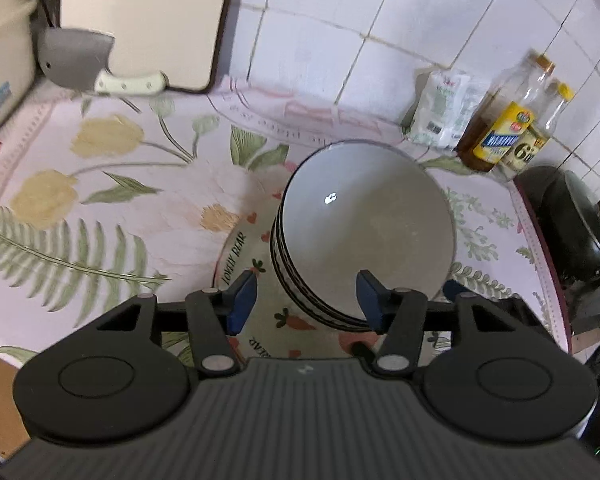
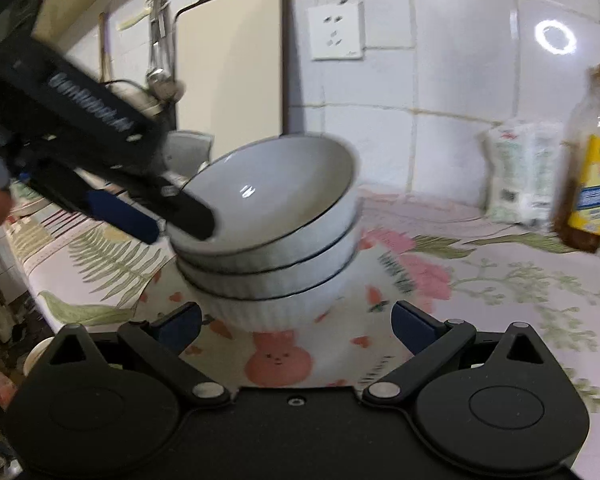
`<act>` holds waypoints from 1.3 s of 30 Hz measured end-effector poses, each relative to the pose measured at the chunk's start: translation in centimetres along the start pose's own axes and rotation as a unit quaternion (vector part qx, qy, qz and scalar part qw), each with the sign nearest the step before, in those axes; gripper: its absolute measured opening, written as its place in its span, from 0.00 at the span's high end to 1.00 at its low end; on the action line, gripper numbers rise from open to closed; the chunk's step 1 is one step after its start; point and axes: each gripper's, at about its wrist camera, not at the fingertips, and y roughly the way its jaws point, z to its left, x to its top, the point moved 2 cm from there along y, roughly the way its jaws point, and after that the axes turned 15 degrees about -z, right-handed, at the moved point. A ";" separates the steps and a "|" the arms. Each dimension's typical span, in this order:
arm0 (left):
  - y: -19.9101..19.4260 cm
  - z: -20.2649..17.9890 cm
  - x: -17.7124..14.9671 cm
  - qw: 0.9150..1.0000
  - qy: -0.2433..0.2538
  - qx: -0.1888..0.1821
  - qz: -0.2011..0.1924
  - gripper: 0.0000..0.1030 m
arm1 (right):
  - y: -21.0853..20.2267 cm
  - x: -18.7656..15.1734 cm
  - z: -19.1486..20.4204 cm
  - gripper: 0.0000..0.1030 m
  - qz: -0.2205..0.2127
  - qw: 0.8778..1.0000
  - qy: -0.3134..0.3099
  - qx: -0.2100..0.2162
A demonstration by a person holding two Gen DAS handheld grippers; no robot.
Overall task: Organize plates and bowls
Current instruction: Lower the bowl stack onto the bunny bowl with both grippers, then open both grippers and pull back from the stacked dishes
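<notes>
My stack of bowls [image 2: 268,236] is three deep: pale grey inside, white and ribbed outside, each with a thin dark line around the rim. They nest into each other and the top one [image 1: 366,220] holds nothing. The stack leans a little in the right wrist view, tipped toward my left gripper. It stands on a round plate [image 1: 240,248] printed with carrots, small hearts, a pink rabbit and the words "LOVELY BEAR", which lies flat on the floral cloth covering the surface [image 1: 112,184].

My left gripper [image 1: 306,300] straddles the near rim of the bowls: one blue-padded finger [image 1: 370,300] sits inside the top bowl, the other [image 1: 242,300] outside the stack. The gap between them is wide, so the jaws are spread rather than pinched on the wall. From the right wrist view that same gripper [image 2: 172,220] comes in from the left, one finger laid over the top bowl's rim.

My right gripper [image 2: 296,326] is released, its fingers wide apart and low in front of the stack's base, touching nothing.

Behind the bowls a cream cutting board [image 1: 148,20] leans against the tiled wall, with a cleaver [image 1: 80,60] in front of it. To the right stand a white packet [image 1: 446,110] and two yellow-labelled bottles [image 1: 504,120], the nearer holding brown liquid. A dark wok [image 1: 572,216] sits at the far right edge.
</notes>
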 end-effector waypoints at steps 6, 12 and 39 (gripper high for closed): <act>-4.4 -1.0 1.0 0.999 0.006 0.007 -0.033 0.43 | -3.9 2.7 -0.6 0.01 -0.008 0.999 0.008 -0.043; -8.6 -2.3 1.4 0.998 0.017 0.001 -0.054 0.39 | -7.6 4.9 -1.1 0.01 -0.011 0.999 0.000 -0.051; -19.3 -4.4 -2.0 0.988 0.093 0.042 -0.115 0.05 | -17.8 10.3 1.4 0.00 0.018 0.979 0.059 -0.193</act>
